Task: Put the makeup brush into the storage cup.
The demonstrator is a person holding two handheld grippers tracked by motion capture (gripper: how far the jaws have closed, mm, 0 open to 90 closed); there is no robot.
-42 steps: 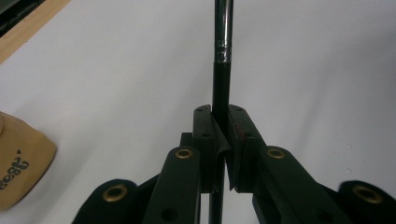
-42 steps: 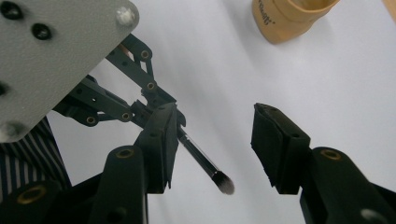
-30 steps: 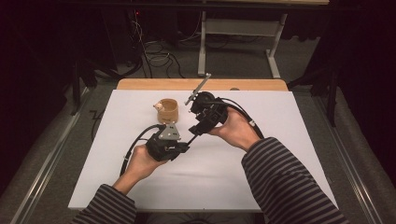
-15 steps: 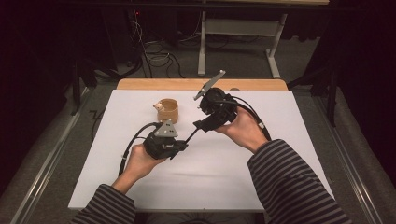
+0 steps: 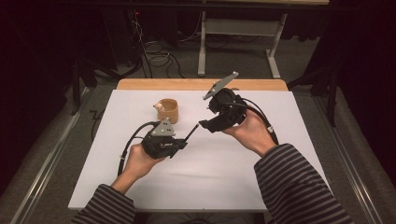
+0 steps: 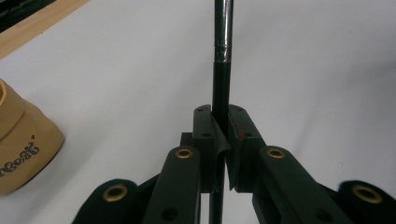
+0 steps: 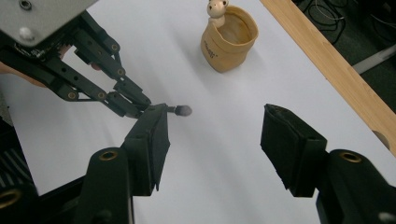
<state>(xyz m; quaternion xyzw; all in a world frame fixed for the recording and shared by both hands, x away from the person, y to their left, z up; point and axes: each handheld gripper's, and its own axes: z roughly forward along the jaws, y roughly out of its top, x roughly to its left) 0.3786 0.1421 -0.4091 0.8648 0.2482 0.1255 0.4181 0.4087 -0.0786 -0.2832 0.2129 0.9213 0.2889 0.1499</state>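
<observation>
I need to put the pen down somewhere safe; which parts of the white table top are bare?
The white table top is bare along its near edge and on the left edge beside the left hand-held gripper. It is crowded mid-table: the pen, the tan cup and the right hand-held gripper sit close together.
</observation>
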